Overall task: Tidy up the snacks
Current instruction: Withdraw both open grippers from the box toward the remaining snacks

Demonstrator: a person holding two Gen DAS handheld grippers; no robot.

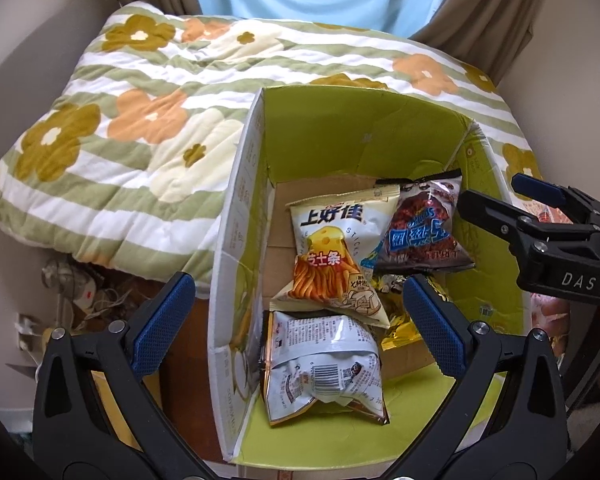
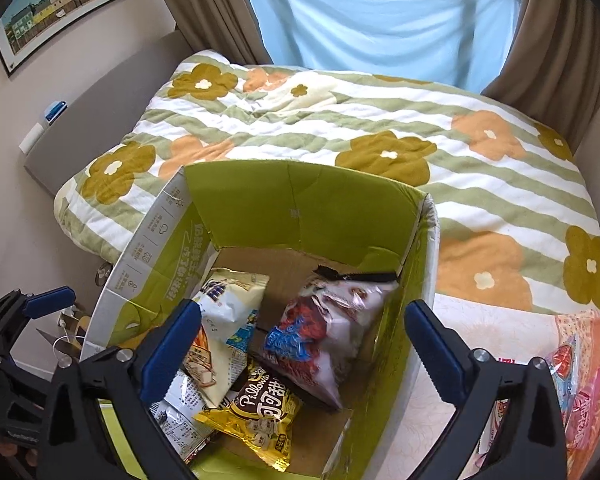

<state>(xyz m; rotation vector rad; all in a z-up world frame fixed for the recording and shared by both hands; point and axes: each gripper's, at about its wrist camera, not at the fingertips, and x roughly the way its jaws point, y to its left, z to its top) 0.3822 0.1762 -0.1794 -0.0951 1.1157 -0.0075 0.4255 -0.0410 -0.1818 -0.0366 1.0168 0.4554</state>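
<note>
The cardboard box (image 1: 340,136) with green inner walls stood at the near edge of the bed (image 1: 112,128), against its flowered quilt. Four snack bags lay inside: a cheese-sticks bag (image 1: 332,256) near the middle of the floor, a dark chocolate-snack bag (image 1: 424,228) leaning toward the right wall, a white bag (image 1: 324,372) turned barcode-up at the near end, and a gold Pillows bag (image 2: 256,412) half buried under the others. More snack packets (image 2: 584,376) lay outside, past the box's right wall.

The left tool (image 1: 300,328) hovered over the near end of the box, spread wide and holding nothing. The right tool (image 2: 304,348) hung over the box's right half, equally spread and empty.

The risks looked plain enough. The bags overlapped loosely, so a pinch on one corner could drag its neighbour along or crush the contents. The box sat on soft bedding at the bed's edge; a push against a wall could tip or slide it off. The tools worked near each other and could collide.
</note>
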